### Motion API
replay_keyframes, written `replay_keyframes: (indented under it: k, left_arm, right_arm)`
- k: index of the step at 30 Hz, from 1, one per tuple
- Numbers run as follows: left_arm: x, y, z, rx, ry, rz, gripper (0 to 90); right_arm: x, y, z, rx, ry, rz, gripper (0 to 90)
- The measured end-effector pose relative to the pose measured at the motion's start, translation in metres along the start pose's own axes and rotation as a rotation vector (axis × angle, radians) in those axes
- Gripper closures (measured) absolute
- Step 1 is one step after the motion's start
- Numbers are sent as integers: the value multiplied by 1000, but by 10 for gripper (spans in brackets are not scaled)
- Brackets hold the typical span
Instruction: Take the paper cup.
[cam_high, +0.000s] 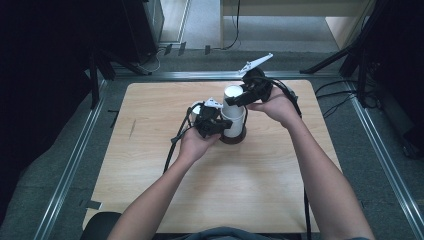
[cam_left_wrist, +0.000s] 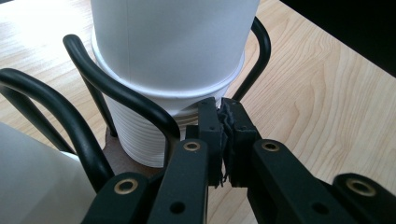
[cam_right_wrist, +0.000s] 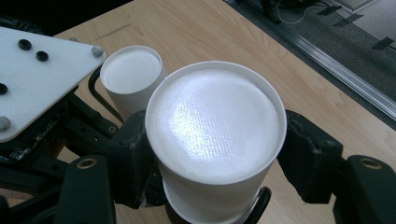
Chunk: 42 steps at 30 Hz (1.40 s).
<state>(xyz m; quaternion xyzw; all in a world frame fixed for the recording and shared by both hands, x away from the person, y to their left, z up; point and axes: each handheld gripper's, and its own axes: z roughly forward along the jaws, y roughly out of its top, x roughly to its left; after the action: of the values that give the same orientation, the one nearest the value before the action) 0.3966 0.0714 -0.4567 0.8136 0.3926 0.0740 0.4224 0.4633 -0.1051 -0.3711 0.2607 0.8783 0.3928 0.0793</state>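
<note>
The right gripper (cam_right_wrist: 210, 163) has its jaws around the top upside-down cup (cam_right_wrist: 215, 140) of the racked stack, not yet lifted, while the left gripper (cam_left_wrist: 223, 140), pressed together, pinches the rack (cam_left_wrist: 140, 105) wire just beside it.

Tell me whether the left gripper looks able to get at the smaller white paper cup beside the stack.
Probably not yet: the left gripper is shut on the black wire holder, whose bars stand before the smaller white paper cup.
</note>
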Motion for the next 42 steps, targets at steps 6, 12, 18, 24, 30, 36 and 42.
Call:
replay_keyframes:
  k: [6, 12, 18, 24, 30, 36, 42]
  left_arm:
    - [-1, 0, 0, -2, -1, 5, 872]
    - [1, 0, 0, 3, -5, 7, 866]
    - [1, 0, -1, 10, -9, 14, 858]
    - [1, -1, -1, 13, -10, 14, 852]
    - [1, -1, -1, 15, -14, 14, 848]
    - [1, -1, 0, 16, -13, 14, 843]
    - [0, -1, 0, 28, -19, 20, 828]
  right_arm:
    - [0, 2, -3, -2, 2, -2, 327]
    - [1, 11, -17, -19, 13, 13, 329]
    - [4, 19, -26, -19, 10, 18, 330]
    - [6, 27, -39, -26, 14, 12, 332]
    - [8, 31, -55, -41, 10, 10, 332]
    - [11, 33, -75, -58, 22, 8, 335]
    - [16, 28, -88, -42, 23, -16, 335]
